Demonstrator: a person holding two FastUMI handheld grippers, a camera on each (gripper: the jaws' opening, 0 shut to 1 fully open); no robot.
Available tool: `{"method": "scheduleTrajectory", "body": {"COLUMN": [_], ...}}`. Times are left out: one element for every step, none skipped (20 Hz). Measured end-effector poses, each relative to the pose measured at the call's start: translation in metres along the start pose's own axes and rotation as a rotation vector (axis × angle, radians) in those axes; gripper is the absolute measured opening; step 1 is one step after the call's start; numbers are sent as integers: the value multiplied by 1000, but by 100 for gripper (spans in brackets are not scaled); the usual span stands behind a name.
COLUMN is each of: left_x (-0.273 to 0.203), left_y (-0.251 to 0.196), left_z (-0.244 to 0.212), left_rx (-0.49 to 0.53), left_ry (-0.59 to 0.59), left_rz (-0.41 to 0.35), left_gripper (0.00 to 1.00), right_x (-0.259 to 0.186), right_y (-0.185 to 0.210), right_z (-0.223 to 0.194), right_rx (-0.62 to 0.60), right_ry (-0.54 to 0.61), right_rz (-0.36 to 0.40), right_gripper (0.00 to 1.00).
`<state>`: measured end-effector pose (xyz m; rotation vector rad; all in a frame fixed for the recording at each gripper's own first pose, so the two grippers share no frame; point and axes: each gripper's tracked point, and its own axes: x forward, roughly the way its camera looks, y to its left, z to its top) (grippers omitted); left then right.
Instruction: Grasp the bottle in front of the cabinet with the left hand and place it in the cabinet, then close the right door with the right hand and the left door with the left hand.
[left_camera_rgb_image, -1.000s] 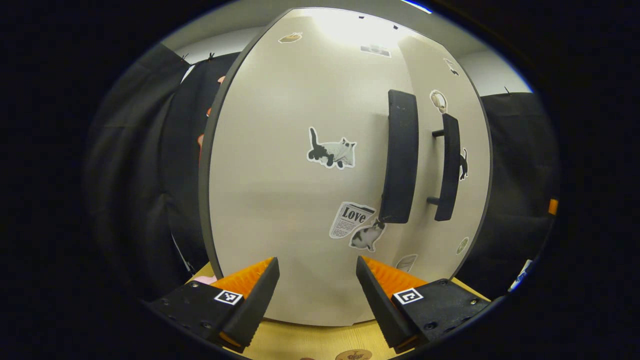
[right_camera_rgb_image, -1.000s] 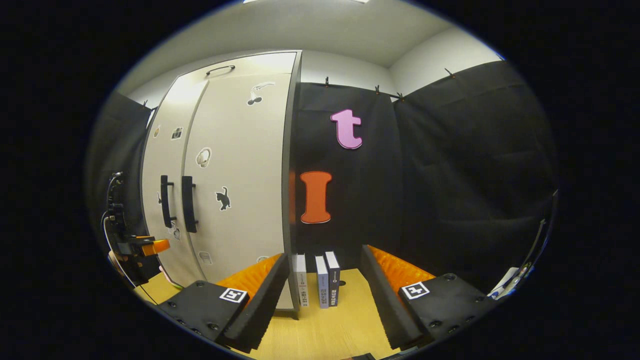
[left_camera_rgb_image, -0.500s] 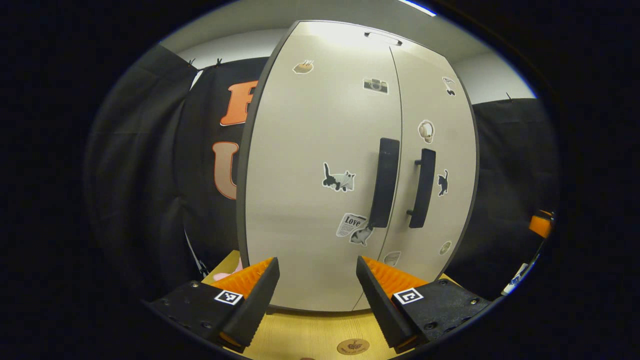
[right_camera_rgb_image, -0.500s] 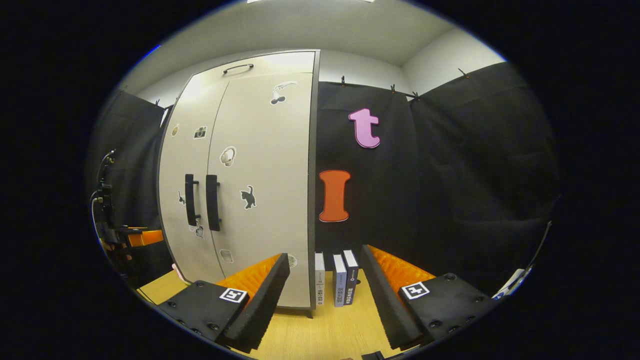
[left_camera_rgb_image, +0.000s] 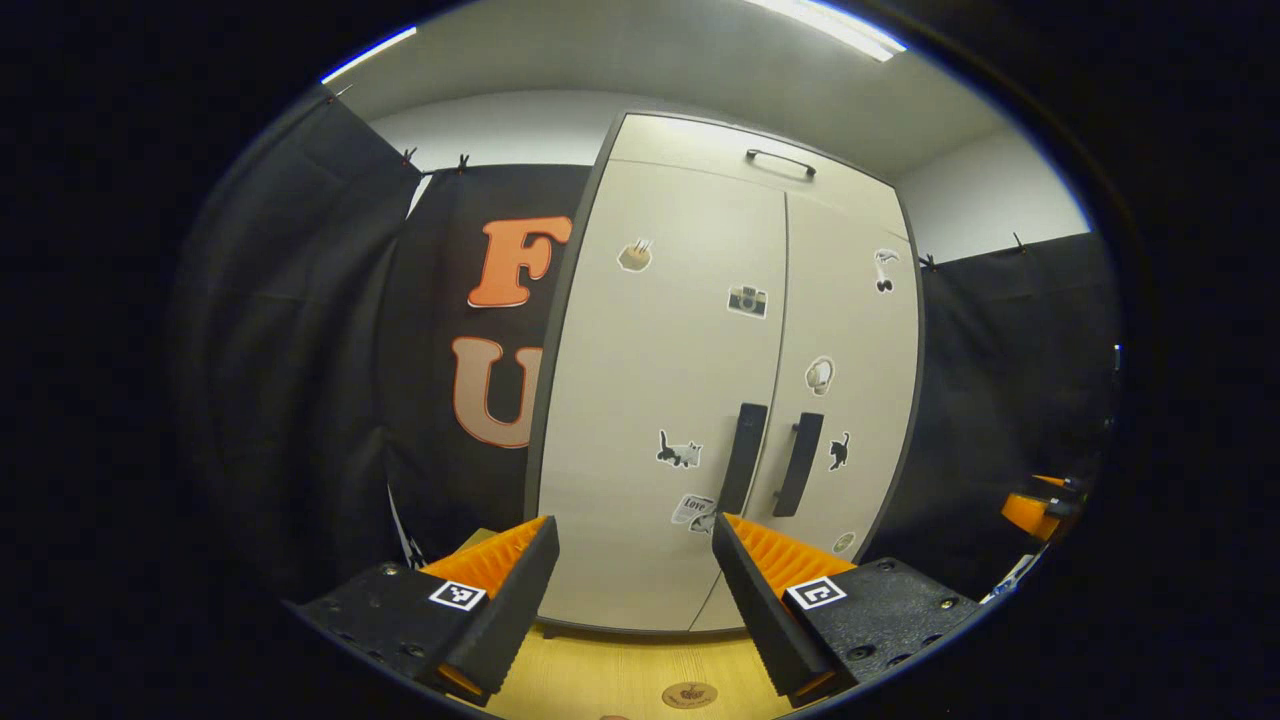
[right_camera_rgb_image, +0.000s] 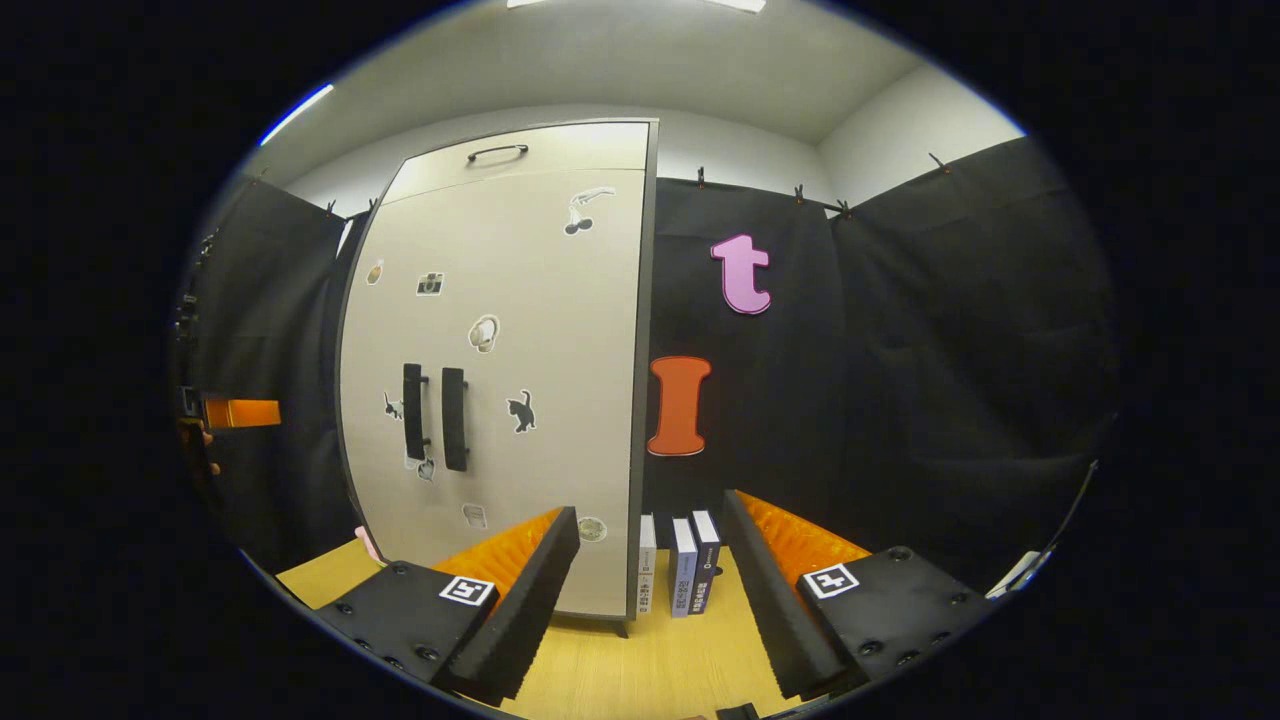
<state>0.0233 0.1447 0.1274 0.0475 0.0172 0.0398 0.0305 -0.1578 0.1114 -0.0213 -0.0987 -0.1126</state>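
Observation:
The pale cabinet (left_camera_rgb_image: 650, 400) stands on the wooden table with both doors shut; stickers dot them and two dark vertical handles (left_camera_rgb_image: 742, 472) meet at the centre seam. In the right gripper view the same cabinet (right_camera_rgb_image: 520, 330) shows from its right side, its handles (right_camera_rgb_image: 414, 410) close together. My left gripper (left_camera_rgb_image: 632, 590) is open and holds nothing, back from the doors. My right gripper (right_camera_rgb_image: 648, 590) is open and holds nothing, off the cabinet's right corner. The other gripper (left_camera_rgb_image: 1040, 505) shows at the far right of the left gripper view, and the left one (right_camera_rgb_image: 235, 412) at the left edge of the right gripper view.
Three books (right_camera_rgb_image: 682, 565) stand upright on the wooden table (right_camera_rgb_image: 650, 670) just right of the cabinet. A small round sticker (left_camera_rgb_image: 689, 693) lies on the table in front of the doors. Black cloth walls close in behind and on both sides.
My left gripper has backed well away from the cabinet, so the doors look much smaller. The right gripper has also drawn back a little and turned left.

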Motion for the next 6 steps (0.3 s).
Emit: {"method": "scheduleTrajectory", "body": {"left_x": [-6, -12, -19, -22, -24, -28], "left_y": [3, 7, 9, 11, 12, 14], "left_z": [9, 18, 26, 33, 41, 50], "left_rx": [14, 29, 41, 47, 51, 55], "left_ry": [-9, -17, -23, -32, -45, -64], "left_rz": [6, 9, 13, 20, 25, 31], "left_gripper": [96, 94, 94, 94, 94, 94], "right_x": [-4, -8, -8, -9, -10, -11], "right_y": [-1, -1, 1, 1, 1, 1], "right_z": [4, 8, 10, 12, 15, 19], "right_rx": [-8, -15, -19, -19, -19, -20], "right_ry": [-3, -6, -5, 0, 3, 4], "right_rz": [0, 2, 4, 7, 13, 17], "right_gripper": [96, 96, 96, 96, 96, 96]}}
